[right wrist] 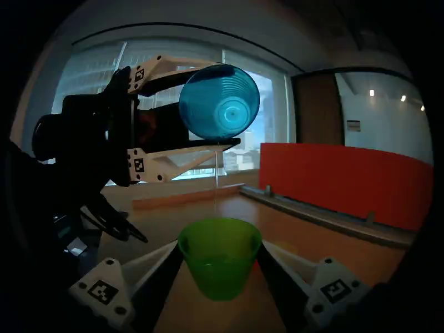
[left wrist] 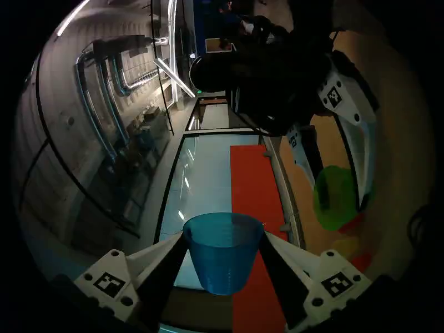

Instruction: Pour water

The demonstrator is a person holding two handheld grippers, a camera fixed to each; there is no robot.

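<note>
In the left gripper view my left gripper (left wrist: 223, 250) is shut on a blue plastic cup (left wrist: 223, 252), turned on its side. Farther off there, the right gripper (left wrist: 333, 183) holds a green cup (left wrist: 334, 198). In the right gripper view my right gripper (right wrist: 220, 261) is shut on the green cup (right wrist: 220, 256), which stands upright above a wooden table (right wrist: 311, 244). Above it the left gripper (right wrist: 216, 111) tips the blue cup (right wrist: 220, 102) with its mouth toward me. A thin stream of water (right wrist: 215, 183) falls from the blue cup into the green one.
An orange-red partition (right wrist: 344, 180) runs along the table's far right edge, with a metal rail (right wrist: 311, 213) at its foot. Large windows (right wrist: 89, 77) stand behind. A hand and dark cables (right wrist: 105, 219) are at the left of the right gripper view.
</note>
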